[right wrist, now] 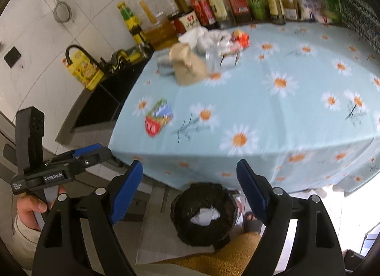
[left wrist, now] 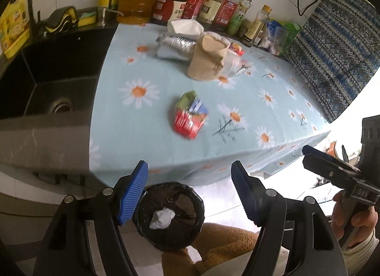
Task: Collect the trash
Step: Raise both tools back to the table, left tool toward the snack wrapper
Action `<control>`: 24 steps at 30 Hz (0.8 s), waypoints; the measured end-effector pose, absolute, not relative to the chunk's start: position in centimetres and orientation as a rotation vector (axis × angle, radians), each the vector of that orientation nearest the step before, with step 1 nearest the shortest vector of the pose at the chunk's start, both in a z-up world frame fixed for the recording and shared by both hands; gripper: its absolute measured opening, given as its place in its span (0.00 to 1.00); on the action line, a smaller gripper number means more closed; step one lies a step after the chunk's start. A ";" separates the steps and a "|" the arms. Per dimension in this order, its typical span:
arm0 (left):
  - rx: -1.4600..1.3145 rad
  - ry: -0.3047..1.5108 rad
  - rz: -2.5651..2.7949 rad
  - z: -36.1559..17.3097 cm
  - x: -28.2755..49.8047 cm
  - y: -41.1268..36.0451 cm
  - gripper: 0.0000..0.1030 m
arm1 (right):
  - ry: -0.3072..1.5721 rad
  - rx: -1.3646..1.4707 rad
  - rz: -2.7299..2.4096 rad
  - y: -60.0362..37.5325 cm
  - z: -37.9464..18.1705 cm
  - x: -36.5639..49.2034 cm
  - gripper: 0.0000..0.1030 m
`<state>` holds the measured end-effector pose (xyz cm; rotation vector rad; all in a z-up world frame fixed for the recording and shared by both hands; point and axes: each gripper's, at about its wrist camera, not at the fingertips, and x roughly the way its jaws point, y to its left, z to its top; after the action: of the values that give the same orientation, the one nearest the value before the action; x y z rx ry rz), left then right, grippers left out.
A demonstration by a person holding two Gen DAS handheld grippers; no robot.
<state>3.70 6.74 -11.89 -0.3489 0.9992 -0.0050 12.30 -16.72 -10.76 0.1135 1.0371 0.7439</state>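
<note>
One bin (left wrist: 169,216) (one white wad (left wrist: 161,220) inside) | one carton (left wrist: 190,115) | two tools empty

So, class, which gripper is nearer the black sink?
Left. The left gripper hovers on the side towards the black sink. The right gripper hangs beside it, on the side away from the sink.

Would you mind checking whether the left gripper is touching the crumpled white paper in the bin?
Apart. The left wrist view shows the left gripper open and empty above the bin, with the white paper lying well below inside the black liner.
</note>
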 end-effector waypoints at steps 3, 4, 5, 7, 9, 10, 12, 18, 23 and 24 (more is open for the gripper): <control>-0.334 1.001 0.005 -11.7 5.3 6.6 0.68 | 1.017 0.111 0.753 -16.9 -10.0 13.9 0.78; -0.336 1.003 0.005 -11.7 5.8 6.6 0.68 | 1.013 0.112 0.753 -17.0 -9.8 14.5 0.78; -0.335 1.004 0.008 -11.8 6.3 6.5 0.68 | 1.013 0.118 0.758 -17.2 -9.7 15.0 0.78; -0.335 1.014 0.017 -11.9 7.4 6.4 0.68 | 1.014 0.129 0.765 -17.5 -9.5 16.3 0.91; -0.336 1.024 0.022 -12.0 8.3 6.2 0.68 | 1.003 0.144 0.768 -17.8 -9.5 17.1 0.95; -0.332 1.030 0.027 -12.1 8.7 6.1 0.68 | 1.004 0.147 0.773 -17.9 -9.4 17.6 0.95; -0.324 1.049 0.041 -12.5 9.7 5.8 0.68 | 1.013 0.151 0.783 -18.0 -9.5 18.8 0.95; -0.295 1.113 0.071 -14.2 12.5 5.2 0.68 | 1.028 0.172 0.804 -18.8 -10.2 21.9 0.95; -0.271 1.174 0.144 -15.8 14.5 5.4 0.68 | 1.064 0.188 0.814 -19.4 -11.3 24.0 0.95; -0.268 1.181 0.153 -15.9 14.7 5.6 0.68 | 1.069 0.191 0.817 -19.5 -11.5 24.3 0.95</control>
<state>14.74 5.56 -15.95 -0.2683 1.1808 0.1535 24.34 -19.51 -11.48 0.1906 1.0688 0.8175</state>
